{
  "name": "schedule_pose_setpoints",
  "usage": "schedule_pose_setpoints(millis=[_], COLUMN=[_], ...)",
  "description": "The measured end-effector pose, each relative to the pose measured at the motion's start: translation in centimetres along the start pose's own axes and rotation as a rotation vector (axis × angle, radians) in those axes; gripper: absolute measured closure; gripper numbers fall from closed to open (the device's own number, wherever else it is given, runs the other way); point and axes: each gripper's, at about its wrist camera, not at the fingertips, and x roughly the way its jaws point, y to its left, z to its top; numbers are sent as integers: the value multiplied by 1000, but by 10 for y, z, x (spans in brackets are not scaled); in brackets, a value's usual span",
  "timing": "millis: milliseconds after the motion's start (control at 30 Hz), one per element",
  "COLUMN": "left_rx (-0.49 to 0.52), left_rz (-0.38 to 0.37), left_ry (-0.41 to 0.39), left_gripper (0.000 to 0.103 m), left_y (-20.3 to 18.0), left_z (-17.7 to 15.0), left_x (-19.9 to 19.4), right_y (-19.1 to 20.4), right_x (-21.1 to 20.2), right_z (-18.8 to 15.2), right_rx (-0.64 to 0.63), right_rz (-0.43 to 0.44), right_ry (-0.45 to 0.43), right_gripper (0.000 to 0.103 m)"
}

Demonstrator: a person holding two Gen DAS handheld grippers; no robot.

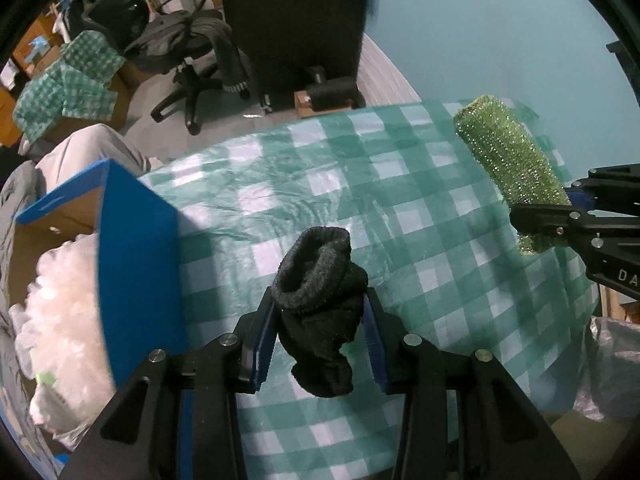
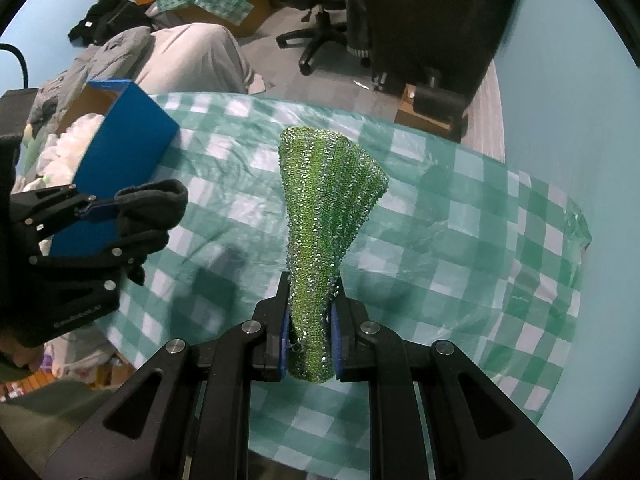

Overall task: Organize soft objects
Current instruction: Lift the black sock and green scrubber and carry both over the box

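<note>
The left gripper (image 1: 320, 320) pinched a black sock (image 1: 320, 304) beside the blue box (image 1: 136, 240); the right gripper (image 2: 310, 340), fully clamped, held a green sparkly cloth (image 2: 328, 200). Either loosely hanging piece could have slipped or snagged the box's rim.

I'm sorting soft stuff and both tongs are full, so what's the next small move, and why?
Probably carry the left tongs sideways over the open blue cardboard box and release there. They grip the dark grey knitted sock above the green checked tablecloth, and the box beside them already holds white soft items. The right tongs, shut on the sparkly green cloth, can follow.
</note>
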Motion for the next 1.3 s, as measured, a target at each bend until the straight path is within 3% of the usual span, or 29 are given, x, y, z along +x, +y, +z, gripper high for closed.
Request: schedule_pose_setpoints(millis=[633,1300], left_rx=[-120,-285], left_rz=[25,61], left_ry=[-94,-142], left_gripper=[62,62], left_y=[61,140], left_z=[-27,-56], left_x=[-77,-114], right_y=[66,147], right_x=[-43,-43], right_z=[20,56], right_rx=[-75,-198], right_rz=[18,98], right_ry=[-51,-62], right_gripper=[89,89])
